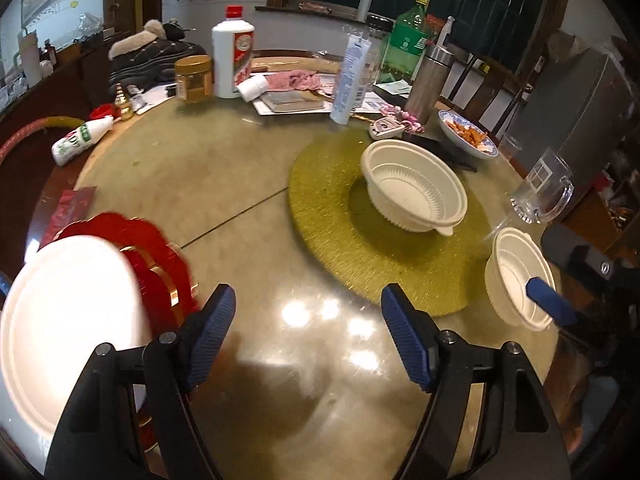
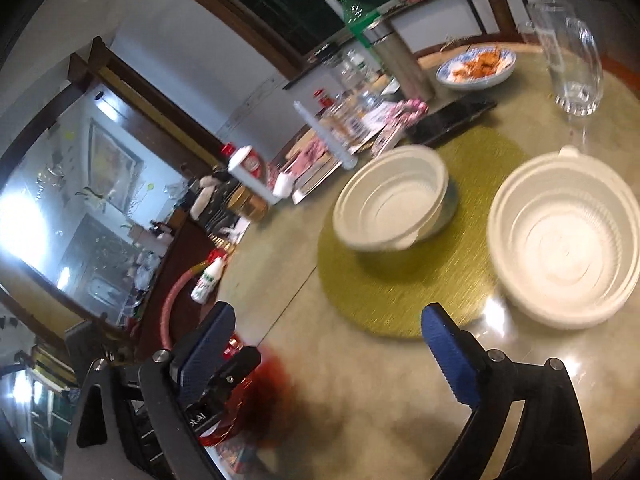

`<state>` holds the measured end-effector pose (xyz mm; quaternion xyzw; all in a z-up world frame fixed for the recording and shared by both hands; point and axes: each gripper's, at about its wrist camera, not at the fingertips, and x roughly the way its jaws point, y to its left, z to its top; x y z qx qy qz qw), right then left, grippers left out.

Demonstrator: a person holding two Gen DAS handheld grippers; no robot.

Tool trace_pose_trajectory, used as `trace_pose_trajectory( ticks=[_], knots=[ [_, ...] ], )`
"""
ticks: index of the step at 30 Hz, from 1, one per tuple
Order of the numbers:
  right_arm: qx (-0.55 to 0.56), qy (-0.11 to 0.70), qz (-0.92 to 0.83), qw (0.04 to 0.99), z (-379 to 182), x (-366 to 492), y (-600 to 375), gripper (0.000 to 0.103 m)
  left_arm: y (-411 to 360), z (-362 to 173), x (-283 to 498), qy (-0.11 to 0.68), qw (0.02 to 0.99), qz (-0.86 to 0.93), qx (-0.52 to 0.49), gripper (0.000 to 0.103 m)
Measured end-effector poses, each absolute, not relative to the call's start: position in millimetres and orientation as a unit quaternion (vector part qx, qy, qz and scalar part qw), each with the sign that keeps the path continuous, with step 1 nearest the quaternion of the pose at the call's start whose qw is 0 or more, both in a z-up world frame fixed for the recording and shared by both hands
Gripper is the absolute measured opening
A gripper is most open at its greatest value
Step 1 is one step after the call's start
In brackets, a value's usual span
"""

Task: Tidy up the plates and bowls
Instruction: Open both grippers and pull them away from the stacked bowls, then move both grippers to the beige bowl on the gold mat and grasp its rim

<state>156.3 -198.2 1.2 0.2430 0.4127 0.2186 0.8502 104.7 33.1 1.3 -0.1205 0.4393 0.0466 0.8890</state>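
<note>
A white bowl (image 1: 416, 184) (image 2: 392, 200) stands on a round green mat (image 1: 340, 220) (image 2: 400, 300) on the table. A second white bowl (image 1: 520, 276) (image 2: 564, 240) sits just off the mat's right edge. At the near left lies a white plate (image 1: 68, 320) on a red scalloped mat (image 1: 160, 264). My left gripper (image 1: 308, 320) hangs open over bare tabletop between plate and mat, nothing in it. My right gripper (image 2: 332, 344) is open and empty, left of the second bowl. In the left wrist view one of its blue fingers (image 1: 548, 304) shows in front of that bowl.
A glass mug (image 1: 544, 192) (image 2: 572, 60) and a blue-rimmed dish of orange food (image 1: 466, 132) (image 2: 476, 66) stand behind the bowls. Bottles, a steel flask (image 1: 430, 76), a jar, papers and cloth crowd the far side. A white bottle (image 1: 80, 140) lies at the left edge.
</note>
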Motion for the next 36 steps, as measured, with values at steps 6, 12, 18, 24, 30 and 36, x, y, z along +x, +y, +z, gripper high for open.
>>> trace_pose_trajectory(
  ticks=[6,12,18,24,30,36],
  knots=[
    [0.246,0.417,0.206,0.85,2,200,-216,0.095,18,-5,129,0.442,0.89,0.061,-0.095,0.075],
    [0.248,0.452,0.195,0.834,-15,242,-219,0.095,8,-12,154,0.45,0.887,0.069,-0.083,0.075],
    [0.231,0.463,0.199,0.832,-18,265,-214,0.095,7,-17,180,0.459,0.88,0.067,-0.102,0.075],
    [0.21,0.466,0.176,0.841,-20,284,-210,0.094,10,-19,208,0.454,0.877,0.088,-0.133,0.075],
    [0.193,0.487,0.146,0.839,-35,303,-214,0.09,7,-32,231,0.465,0.868,0.1,-0.142,0.075],
    [0.175,0.515,0.126,0.829,-54,318,-209,0.082,-4,-45,246,0.483,0.859,0.097,-0.135,0.075]
  ],
)
